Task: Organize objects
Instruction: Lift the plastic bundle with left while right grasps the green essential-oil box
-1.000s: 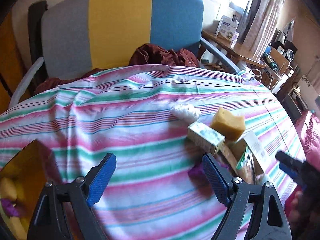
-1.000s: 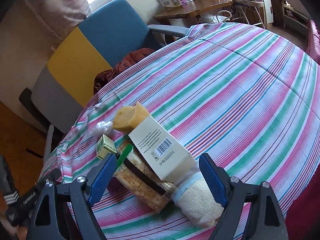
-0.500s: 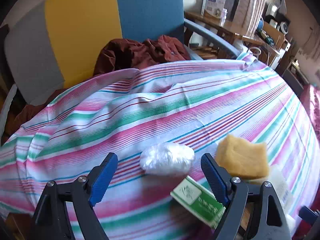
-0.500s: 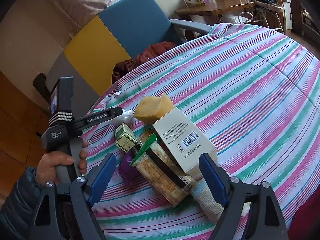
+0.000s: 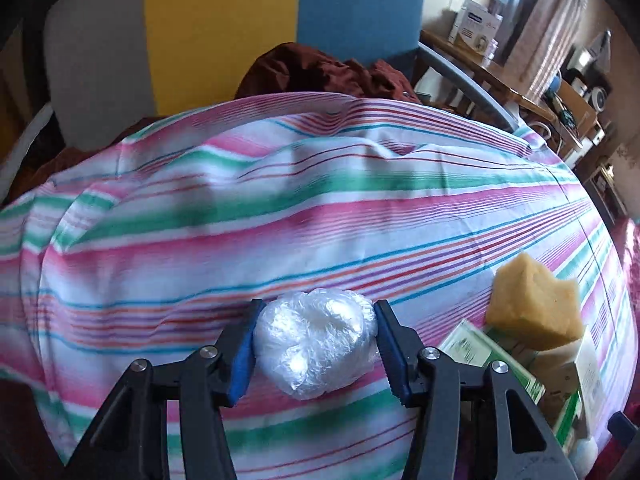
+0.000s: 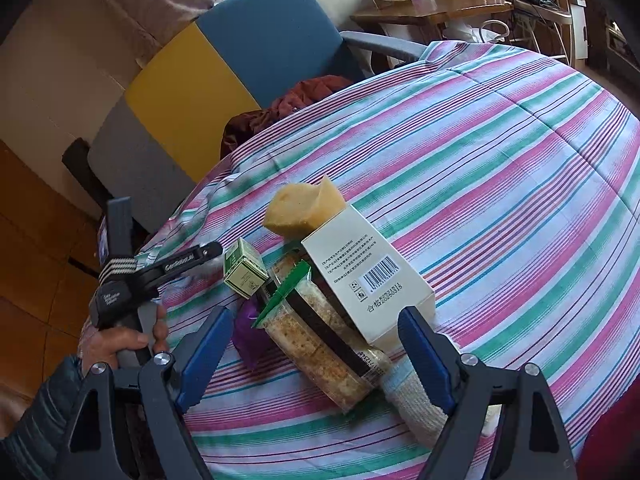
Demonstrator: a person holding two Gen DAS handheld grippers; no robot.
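The camera on my left tongs point(image 5: 316, 344) looks steeply down, very close over the striped cloth point(image 5: 280, 208) of the desk, facing the armchair point(image 5: 224, 28). The one on my right tongs point(image 6: 316, 356) sits farther back, angled down across the desk. Both views share the yellow sponge point(image 5: 534, 304), the small green box point(image 6: 244, 272) and that armchair.
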